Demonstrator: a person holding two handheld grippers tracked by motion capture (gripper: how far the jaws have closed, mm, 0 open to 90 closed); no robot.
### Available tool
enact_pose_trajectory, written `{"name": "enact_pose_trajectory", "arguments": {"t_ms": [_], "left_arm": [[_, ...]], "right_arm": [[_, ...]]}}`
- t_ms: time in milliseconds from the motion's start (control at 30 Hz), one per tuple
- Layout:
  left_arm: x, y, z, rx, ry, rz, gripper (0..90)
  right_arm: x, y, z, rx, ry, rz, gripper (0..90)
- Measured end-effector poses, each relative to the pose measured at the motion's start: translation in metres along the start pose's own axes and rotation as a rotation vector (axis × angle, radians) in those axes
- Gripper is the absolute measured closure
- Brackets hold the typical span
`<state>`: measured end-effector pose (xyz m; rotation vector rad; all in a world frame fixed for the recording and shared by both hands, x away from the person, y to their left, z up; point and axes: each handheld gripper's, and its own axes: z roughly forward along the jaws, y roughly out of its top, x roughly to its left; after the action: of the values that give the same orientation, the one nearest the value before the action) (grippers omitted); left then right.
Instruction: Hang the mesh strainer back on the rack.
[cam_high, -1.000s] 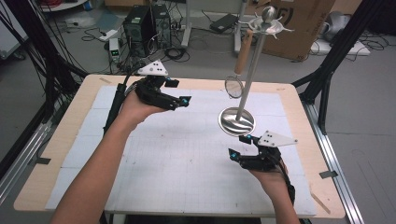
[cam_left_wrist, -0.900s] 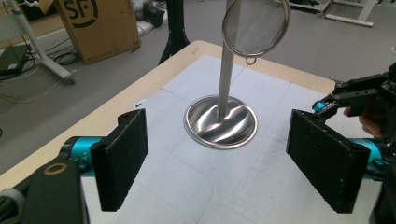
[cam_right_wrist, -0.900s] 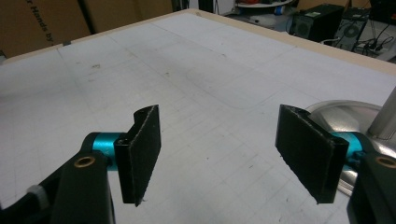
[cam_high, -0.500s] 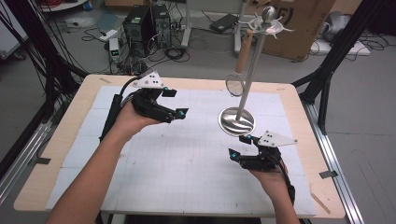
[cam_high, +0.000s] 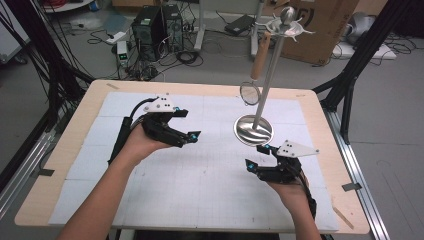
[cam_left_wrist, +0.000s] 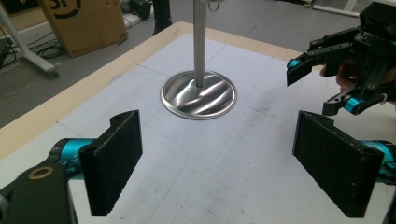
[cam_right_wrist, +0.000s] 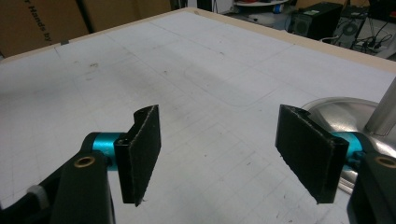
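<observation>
A steel stand with a round base (cam_high: 253, 130) and a tall pole stands right of the table's middle. From its top hooks hangs a small strainer (cam_high: 250, 93) with a wooden handle. My left gripper (cam_high: 189, 125) hovers left of the base, pointing toward it. Its jaws have just been opening and stand wide with nothing between them (cam_left_wrist: 229, 163). The base (cam_left_wrist: 198, 95) lies ahead of it. My right gripper (cam_high: 256, 156) sits just in front of the base, open and empty (cam_right_wrist: 229, 154), with the base's rim (cam_right_wrist: 336, 109) beside its right pad.
The white gridded mat (cam_high: 200, 175) covers the wooden table (cam_high: 60, 155). Past the far edge are computers, cables and a cardboard box (cam_high: 325, 30). Black frame legs stand at both sides. The right gripper (cam_left_wrist: 327, 84) shows across from the left gripper.
My left hand has come down and toward the near side of the table, and its jaws have spread wider. The right hand and the stand have stayed put.
</observation>
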<state>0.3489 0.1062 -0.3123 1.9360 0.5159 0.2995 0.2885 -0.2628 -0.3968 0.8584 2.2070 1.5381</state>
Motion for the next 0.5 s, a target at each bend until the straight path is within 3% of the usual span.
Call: {"name": "enact_pose_trajectory", "arguments": {"t_ms": [500], "left_arm": [[-0.012,-0.044,-0.014,0.001,0.019,0.001,15.3]], "right_arm": [[-0.002,-0.001,-0.002,-0.003,-0.006,0.008,30.5]]}}
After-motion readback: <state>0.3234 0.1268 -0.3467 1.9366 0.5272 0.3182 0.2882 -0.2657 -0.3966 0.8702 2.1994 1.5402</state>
